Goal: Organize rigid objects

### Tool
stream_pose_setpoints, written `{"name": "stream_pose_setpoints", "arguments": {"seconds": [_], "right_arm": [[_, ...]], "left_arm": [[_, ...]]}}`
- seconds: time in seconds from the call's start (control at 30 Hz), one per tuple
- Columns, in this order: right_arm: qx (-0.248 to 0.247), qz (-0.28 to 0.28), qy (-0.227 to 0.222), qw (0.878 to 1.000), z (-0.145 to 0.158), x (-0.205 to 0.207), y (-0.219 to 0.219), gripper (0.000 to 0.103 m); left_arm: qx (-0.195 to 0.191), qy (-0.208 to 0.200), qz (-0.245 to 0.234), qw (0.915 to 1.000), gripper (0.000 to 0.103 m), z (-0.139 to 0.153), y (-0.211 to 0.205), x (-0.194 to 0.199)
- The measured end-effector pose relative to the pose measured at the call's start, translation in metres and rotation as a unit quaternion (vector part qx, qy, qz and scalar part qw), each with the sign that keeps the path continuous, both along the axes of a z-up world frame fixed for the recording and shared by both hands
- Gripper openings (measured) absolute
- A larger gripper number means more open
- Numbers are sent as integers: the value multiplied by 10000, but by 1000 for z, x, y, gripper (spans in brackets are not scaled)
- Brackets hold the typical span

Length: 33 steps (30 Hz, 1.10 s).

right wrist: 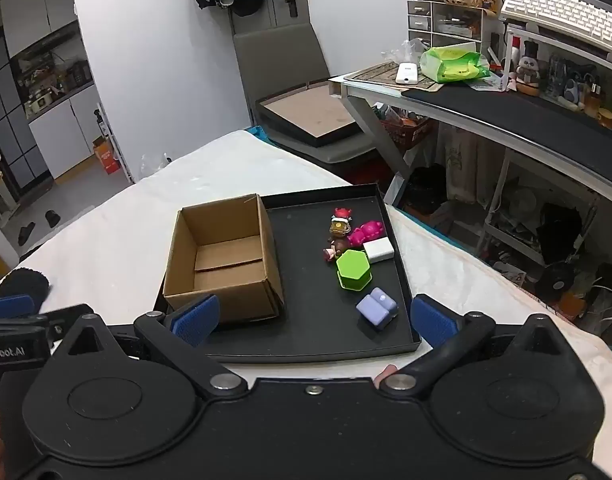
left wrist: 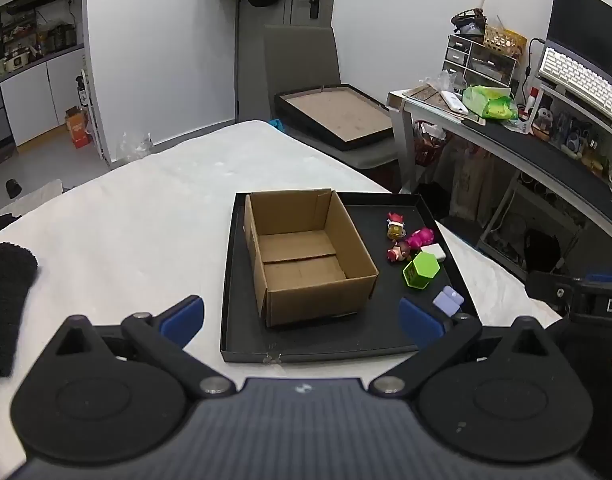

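A black tray (left wrist: 325, 344) (right wrist: 306, 344) lies on a white bed. An open, empty cardboard box (left wrist: 306, 256) (right wrist: 226, 260) stands in its left part. To the right lie small toys: a green hexagonal box (left wrist: 421, 270) (right wrist: 353, 270), a lilac block (left wrist: 448, 300) (right wrist: 377, 306), a white block (left wrist: 434, 251) (right wrist: 379, 250), a pink figure (left wrist: 419, 237) (right wrist: 365, 232) and two small figurines (left wrist: 395, 226) (right wrist: 339, 228). My left gripper (left wrist: 302, 320) is open and empty before the tray's near edge. My right gripper (right wrist: 311, 320) is open and empty, over the tray's near part.
The white bed (left wrist: 146, 216) (right wrist: 118, 240) spreads to the left. A black fuzzy item (left wrist: 6, 280) (right wrist: 22, 284) lies at its left edge. A cluttered desk (left wrist: 525, 140) (right wrist: 505, 112) stands to the right, and a grey chair (left wrist: 306, 80) (right wrist: 282, 64) with a framed board stands beyond.
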State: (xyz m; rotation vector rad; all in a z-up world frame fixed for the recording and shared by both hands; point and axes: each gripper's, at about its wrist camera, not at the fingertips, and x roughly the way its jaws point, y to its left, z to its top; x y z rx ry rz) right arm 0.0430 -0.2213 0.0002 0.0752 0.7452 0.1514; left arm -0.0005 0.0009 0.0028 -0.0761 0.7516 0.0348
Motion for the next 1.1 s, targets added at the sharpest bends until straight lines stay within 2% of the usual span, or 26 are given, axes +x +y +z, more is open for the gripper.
{"name": "stream_pose_setpoints", "arguments": {"seconds": [0.23, 0.47, 0.6, 0.8, 1.1], "right_arm": [[13, 12, -30, 10000, -8, -4, 4, 103], [40, -21, -19, 10000, 9, -2, -10, 103], [-10, -60, -110, 9999, 1, -9, -4, 103], [116, 14, -111, 9999, 6, -14, -7, 103], [57, 55, -127, 9999, 11, -15, -4, 103]], "left_arm": [[-11, -26, -152, 9999, 103, 6, -5, -5], [40, -71, -232, 9997, 103, 10, -11, -13], [61, -77, -261, 9996, 103, 14, -12, -15], [105, -86, -315, 9994, 103, 15, -15, -15], [144, -117, -290, 9994, 103, 17, -19, -19]]}}
